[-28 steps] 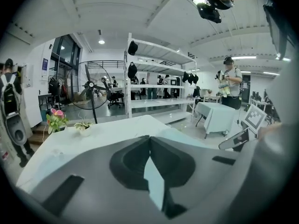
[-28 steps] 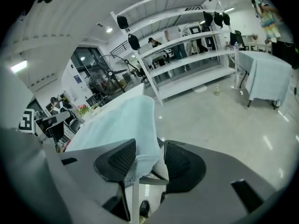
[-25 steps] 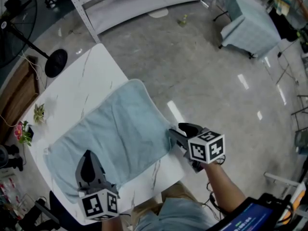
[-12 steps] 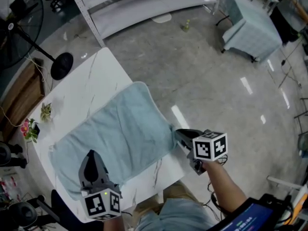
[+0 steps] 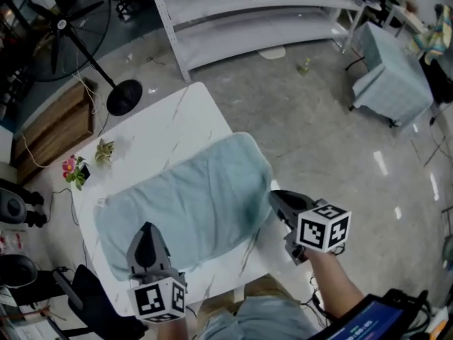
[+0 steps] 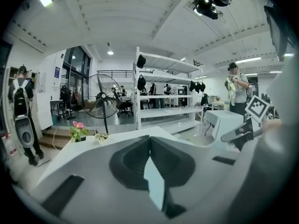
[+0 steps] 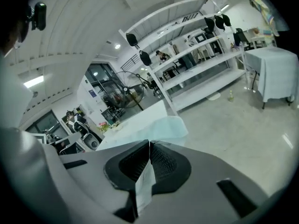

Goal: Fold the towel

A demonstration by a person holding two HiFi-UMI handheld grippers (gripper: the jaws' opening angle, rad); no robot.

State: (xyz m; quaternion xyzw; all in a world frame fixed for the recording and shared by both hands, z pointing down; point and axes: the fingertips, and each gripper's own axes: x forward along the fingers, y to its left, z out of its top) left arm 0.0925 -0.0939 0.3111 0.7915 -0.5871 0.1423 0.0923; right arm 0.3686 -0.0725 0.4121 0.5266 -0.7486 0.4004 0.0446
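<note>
1. Since a second ago the right gripper (image 5: 274,197) has closed. Its jaws, apart then, now pinch the towel's (image 5: 195,200) near right corner, with a strip of cloth showing between the pads.
2. Beside it, the left gripper (image 5: 146,229) is clamped shut on the near left edge.
3. Farther out, the cloth lies spread in a single layer on the white table (image 5: 166,129), its right side overhanging the edge.
4. My reading: both near corners are gripped, but no fold is made yet. Carrying them over to the far end is still left.

Towel (image 5: 191,197) near corners (both) out of sight inside left claw (image 5: 146,227), right claw (image 5: 274,197).
</note>
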